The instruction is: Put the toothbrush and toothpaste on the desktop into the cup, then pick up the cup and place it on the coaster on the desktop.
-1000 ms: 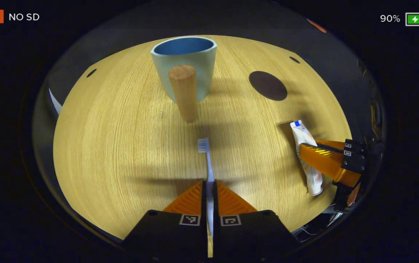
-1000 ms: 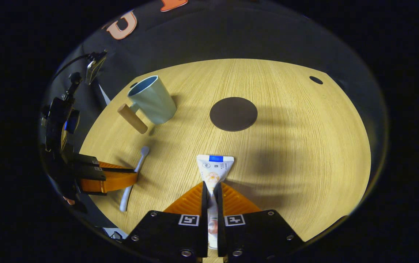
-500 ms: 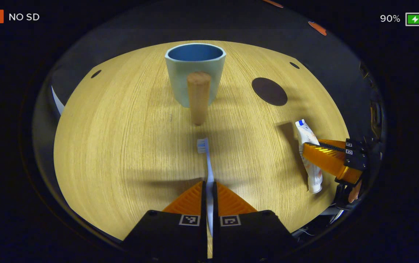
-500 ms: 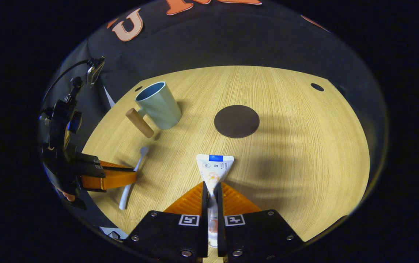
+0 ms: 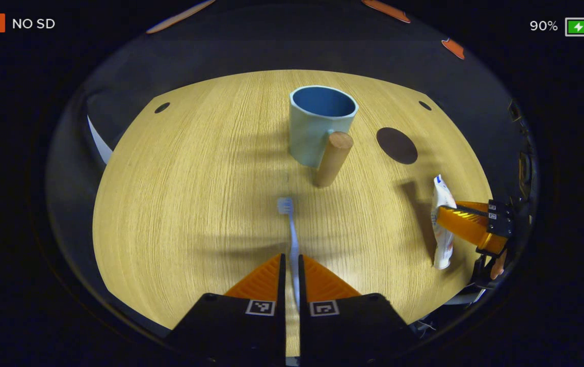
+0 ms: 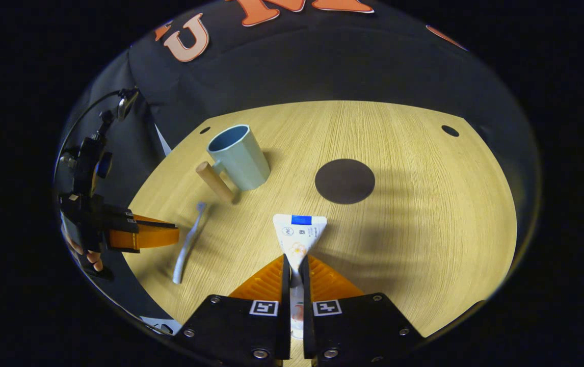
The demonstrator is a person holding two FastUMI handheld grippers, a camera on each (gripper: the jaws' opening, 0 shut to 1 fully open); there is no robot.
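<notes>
The toothbrush (image 5: pixel 292 232) is pinched by its handle between the fingers of the left gripper (image 5: pixel 290 262), with the bristle head pointing forward toward the cup (image 5: pixel 318 122). The toothpaste (image 6: pixel 298 237) is pinched in the same way by the right gripper (image 6: pixel 292 265), its flat crimped end ahead of the fingers. Both things seem lifted a little above the desk (image 5: pixel 185 204), judging by their shadows, but I cannot be sure.

So the step in hand is the first one: both things are grasped and none is yet in the cup. The next move, I think, calls for carrying each one over the open mouth of the cup, tilting it more upright, and letting it go one after the other so the grippers do not meet.

The toothbrush is thin, pale plastic with a small bristle head. The toothpaste is a soft white tube with a blue band. The cup is smooth, light blue, with a round wooden peg handle (image 5: pixel 333 158). The coaster (image 6: pixel 345 181) is a dark flat disc, lying apart from the cup on the wood-grain desk.
</notes>
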